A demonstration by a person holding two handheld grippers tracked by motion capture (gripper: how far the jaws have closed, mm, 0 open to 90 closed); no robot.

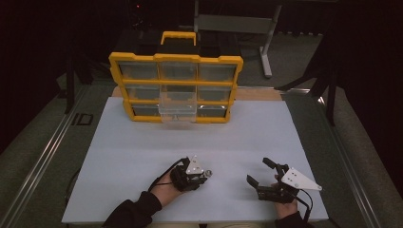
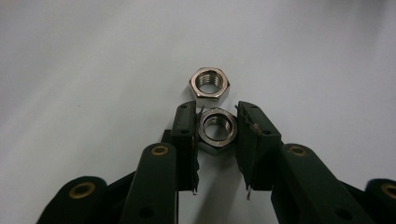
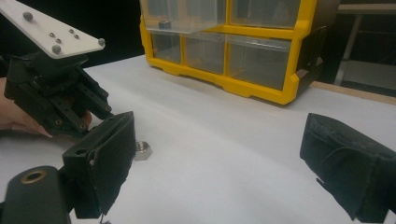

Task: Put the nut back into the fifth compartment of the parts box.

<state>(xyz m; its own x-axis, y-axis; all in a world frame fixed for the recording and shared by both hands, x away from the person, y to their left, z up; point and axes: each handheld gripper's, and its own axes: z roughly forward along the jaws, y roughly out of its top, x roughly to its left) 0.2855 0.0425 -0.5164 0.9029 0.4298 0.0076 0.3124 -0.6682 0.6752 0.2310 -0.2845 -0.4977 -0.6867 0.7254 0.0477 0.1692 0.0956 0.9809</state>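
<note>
A pale table [image 1: 266, 137] stands on greyish floor [image 1: 28, 142], with a dark, dimly lit room behind. A grey metal frame [image 1: 266, 42], perhaps another table's leg, stands beyond.

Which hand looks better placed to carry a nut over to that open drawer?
Left. The left gripper is already shut on a nut, with a second nut just beyond it. The right gripper stands open, holding nothing.
</note>
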